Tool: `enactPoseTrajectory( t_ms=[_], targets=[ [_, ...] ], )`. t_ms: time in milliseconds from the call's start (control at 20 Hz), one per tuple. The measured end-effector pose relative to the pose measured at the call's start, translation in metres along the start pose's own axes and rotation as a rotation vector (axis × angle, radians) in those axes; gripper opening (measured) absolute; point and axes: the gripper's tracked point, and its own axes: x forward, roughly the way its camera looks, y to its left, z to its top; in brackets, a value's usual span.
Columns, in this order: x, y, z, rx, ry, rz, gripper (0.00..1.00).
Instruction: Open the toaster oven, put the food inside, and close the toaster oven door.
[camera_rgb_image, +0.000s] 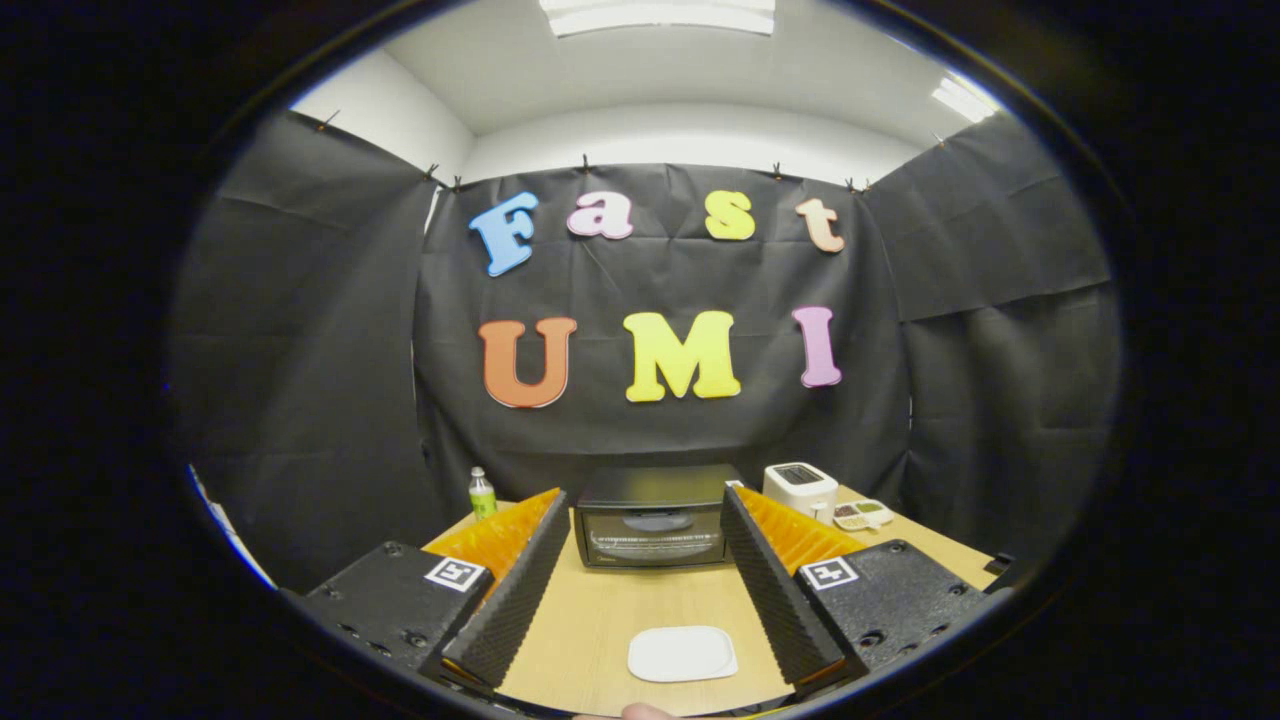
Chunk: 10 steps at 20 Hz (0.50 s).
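A black toaster oven (655, 517) stands at the far side of the wooden table (620, 610), its glass door closed. My gripper (648, 510) is open, its two ribbed black fingers (520, 585) spread wide, with the oven seen beyond and between their tips. A white plate (682, 654) lies on the table between the fingers, close to me; I see no food on it. Nothing is held.
A white pop-up toaster (800, 488) sits right of the oven, with a small divided dish (863, 514) of snacks beside it. A green-labelled bottle (482, 493) stands at the table's back left. Black cloth walls enclose the table.
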Motion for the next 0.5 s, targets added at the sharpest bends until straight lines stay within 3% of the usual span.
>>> enactPoseTrajectory(
  t_ms=[500],
  targets=[
    [0.012, -0.001, -0.010, 0.015, 0.030, -0.001, 0.99]
  ],
)
